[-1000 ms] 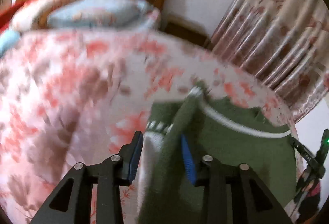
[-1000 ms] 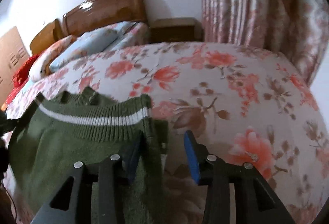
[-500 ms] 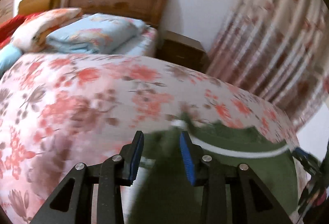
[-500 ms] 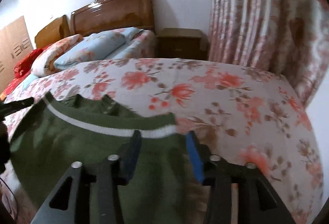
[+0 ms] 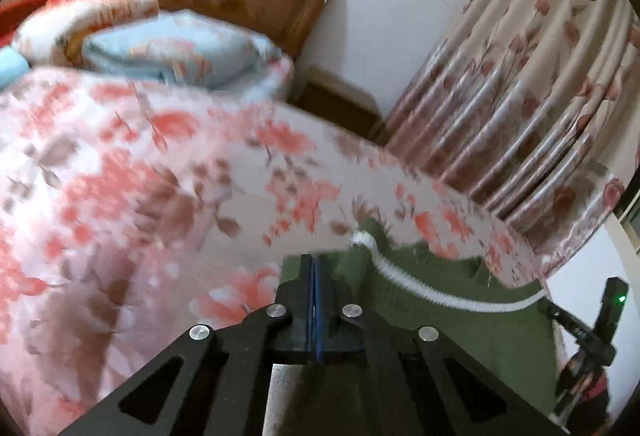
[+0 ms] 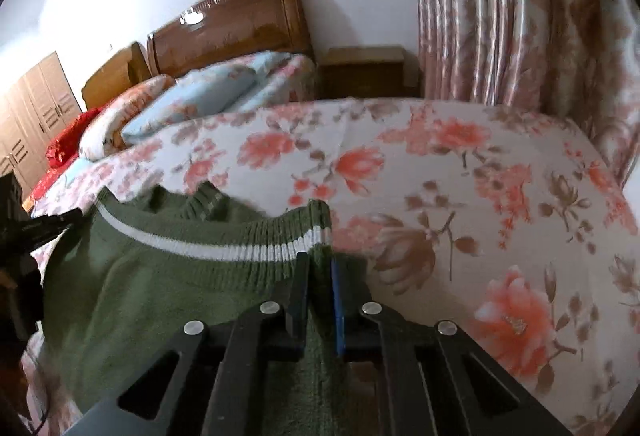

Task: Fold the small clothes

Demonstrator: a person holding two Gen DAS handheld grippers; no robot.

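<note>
A small green knitted sweater (image 6: 160,284) with a white stripe is held up over the near edge of a bed with a floral cover (image 6: 460,195). My right gripper (image 6: 320,268) is shut on the sweater's right corner, with green knit pinched between the jaws. In the left wrist view the sweater (image 5: 460,332) stretches to the right. My left gripper (image 5: 315,268) is shut, its blue pads pressed together at the sweater's left corner; the pinched cloth is mostly hidden. The right gripper's body (image 5: 600,336) shows at the far right of that view.
Floral and light-blue pillows (image 6: 192,103) lie at the wooden headboard (image 6: 240,23). A wooden nightstand (image 6: 368,71) stands beside the bed. Floral curtains (image 6: 520,15) hang on the right. Wardrobes (image 6: 28,123) stand at the far left.
Both grippers were open around the sweater's top corners; now both are shut on them. The views have tilted and the sweater hangs stretched between the two grippers.
</note>
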